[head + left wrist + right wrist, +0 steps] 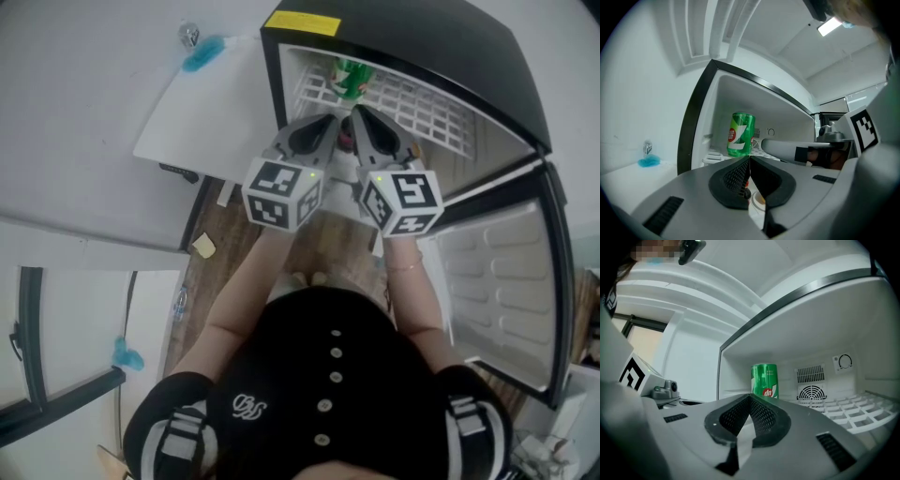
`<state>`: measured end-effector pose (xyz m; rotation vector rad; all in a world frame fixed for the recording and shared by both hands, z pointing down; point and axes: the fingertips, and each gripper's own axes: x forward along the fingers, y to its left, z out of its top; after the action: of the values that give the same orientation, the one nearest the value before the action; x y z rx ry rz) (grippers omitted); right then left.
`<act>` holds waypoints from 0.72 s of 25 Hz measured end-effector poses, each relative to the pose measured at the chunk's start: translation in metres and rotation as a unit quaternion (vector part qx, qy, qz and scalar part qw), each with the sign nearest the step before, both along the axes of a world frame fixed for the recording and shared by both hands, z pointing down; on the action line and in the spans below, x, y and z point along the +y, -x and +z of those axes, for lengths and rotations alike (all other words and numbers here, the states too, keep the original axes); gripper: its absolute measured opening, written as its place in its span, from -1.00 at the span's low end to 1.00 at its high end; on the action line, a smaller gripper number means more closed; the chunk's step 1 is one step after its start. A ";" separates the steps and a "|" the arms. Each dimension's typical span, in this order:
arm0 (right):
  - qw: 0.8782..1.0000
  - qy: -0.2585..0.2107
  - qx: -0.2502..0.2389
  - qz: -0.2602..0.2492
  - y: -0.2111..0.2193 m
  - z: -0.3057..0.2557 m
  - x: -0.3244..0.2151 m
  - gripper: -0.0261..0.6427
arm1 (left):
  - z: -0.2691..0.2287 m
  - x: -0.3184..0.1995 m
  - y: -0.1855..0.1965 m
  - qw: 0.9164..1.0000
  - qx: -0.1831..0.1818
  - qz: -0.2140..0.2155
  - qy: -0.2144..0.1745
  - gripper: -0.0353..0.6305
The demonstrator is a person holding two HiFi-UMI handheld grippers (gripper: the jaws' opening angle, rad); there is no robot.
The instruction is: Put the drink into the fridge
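Spotted the drink, a green can (352,80), standing upright on the white wire shelf (422,108) inside the open fridge (422,37), over on the left side of the compartment. Seemed to sit toward the back wall, though hard to judge depth through those wide lenses. Stood alone there, apart from both grippers.

Held the left gripper (330,122) and the right gripper (361,117) side by side just in front of the fridge opening, both pointing level at the inside. Had both sets of jaws pressed fully together, tip to tip, gripping nothing at all. Caught the can poking up right above the closed tips in the left gripper view, and same deal in the right gripper view.

Also made out a round fan vent (812,392) and a dial (844,362) on the fridge's back wall, to the right of the can. Found the door (511,281) swung wide open to the right, and a yellow sticker (302,21) stuck on the black top.

Noticed a white desk (216,112) just left of the fridge, with a blue blob (202,53) and a small shiny thing (189,36) near its far edge. Saw wood floor (234,234) below and a black buttoned top (328,394) on the person.
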<state>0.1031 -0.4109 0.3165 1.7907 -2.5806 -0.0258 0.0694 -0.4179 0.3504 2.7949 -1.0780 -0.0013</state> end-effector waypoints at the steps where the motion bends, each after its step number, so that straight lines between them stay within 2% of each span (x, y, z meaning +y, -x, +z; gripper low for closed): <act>1: 1.000 0.001 0.002 -0.002 -0.001 0.000 0.002 -0.90 | 0.000 0.002 0.000 1.000 -0.001 0.001 0.000 -0.87; 10: 1.000 0.011 0.021 -0.009 -0.006 0.008 0.026 -0.90 | 0.004 0.020 -0.006 1.000 -0.003 0.014 -0.001 -0.87; 15: 1.000 0.002 -0.004 -0.009 -0.011 0.005 0.041 -0.90 | 0.004 0.029 -0.004 1.000 -0.010 0.011 -0.002 -0.87; 18: 1.000 -0.002 -0.010 -0.005 -0.014 0.005 0.049 -0.90 | 0.001 0.033 0.000 1.000 -0.002 0.005 -0.006 -0.87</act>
<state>0.1167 -0.3624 0.3212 1.7894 -2.6042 -0.0118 0.0692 -0.3852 0.3516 2.8123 -1.0693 -0.0025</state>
